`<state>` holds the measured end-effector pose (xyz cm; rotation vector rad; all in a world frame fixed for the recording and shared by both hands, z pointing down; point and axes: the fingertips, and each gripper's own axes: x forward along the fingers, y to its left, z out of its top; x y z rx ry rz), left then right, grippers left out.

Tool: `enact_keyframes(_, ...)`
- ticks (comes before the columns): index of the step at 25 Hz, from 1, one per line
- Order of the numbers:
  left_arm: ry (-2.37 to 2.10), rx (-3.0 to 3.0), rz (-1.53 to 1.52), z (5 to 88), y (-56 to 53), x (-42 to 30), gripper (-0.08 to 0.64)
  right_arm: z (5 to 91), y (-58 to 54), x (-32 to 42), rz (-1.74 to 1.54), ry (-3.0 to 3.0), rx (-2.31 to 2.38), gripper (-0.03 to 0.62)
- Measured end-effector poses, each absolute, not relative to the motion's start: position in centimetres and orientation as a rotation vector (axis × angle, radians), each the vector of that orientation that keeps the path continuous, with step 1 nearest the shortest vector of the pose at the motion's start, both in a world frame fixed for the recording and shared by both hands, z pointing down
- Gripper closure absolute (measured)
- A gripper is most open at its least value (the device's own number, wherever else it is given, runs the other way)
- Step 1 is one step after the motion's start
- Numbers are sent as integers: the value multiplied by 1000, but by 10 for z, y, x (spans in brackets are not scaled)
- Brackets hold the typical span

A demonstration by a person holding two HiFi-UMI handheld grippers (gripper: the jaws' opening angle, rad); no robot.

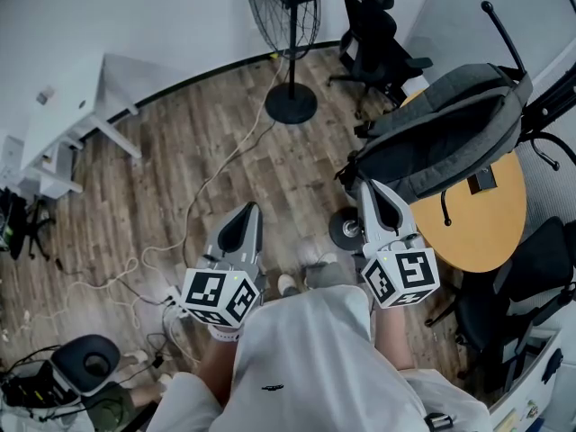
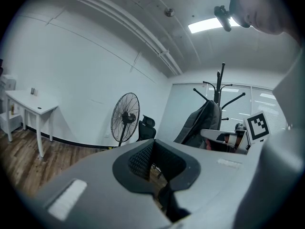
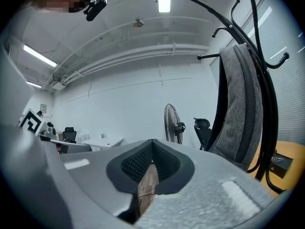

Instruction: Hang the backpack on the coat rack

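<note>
The grey backpack (image 1: 441, 129) hangs upright on the black coat rack (image 1: 504, 34), its top against the rack's hooks. In the right gripper view the backpack (image 3: 238, 109) is close on the right, along the coat rack (image 3: 259, 56). My right gripper (image 1: 366, 189) is just left of the bag's lower end, apart from it, shut and empty (image 3: 152, 147). My left gripper (image 1: 250, 210) is further left over the floor, also shut with nothing between its jaws (image 2: 151, 146). From the left gripper view the backpack (image 2: 202, 123) and coat rack (image 2: 220, 85) stand ahead to the right.
A round wooden table (image 1: 486, 214) sits under the backpack. A standing fan (image 1: 288, 16) and a black office chair (image 1: 373, 34) are beyond it. A white desk (image 1: 72, 106) stands at the left. Cables (image 1: 135, 277) trail across the wood floor. Another dark chair (image 1: 522, 277) is at the lower right.
</note>
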<state>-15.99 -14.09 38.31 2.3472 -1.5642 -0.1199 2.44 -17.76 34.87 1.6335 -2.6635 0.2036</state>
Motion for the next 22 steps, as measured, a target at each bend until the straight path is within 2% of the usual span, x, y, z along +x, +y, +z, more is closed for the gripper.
enact_keyframes(22,-1528,2353,-116,387,-143,-151,545,350,-178,31,218,-2649,1651,591)
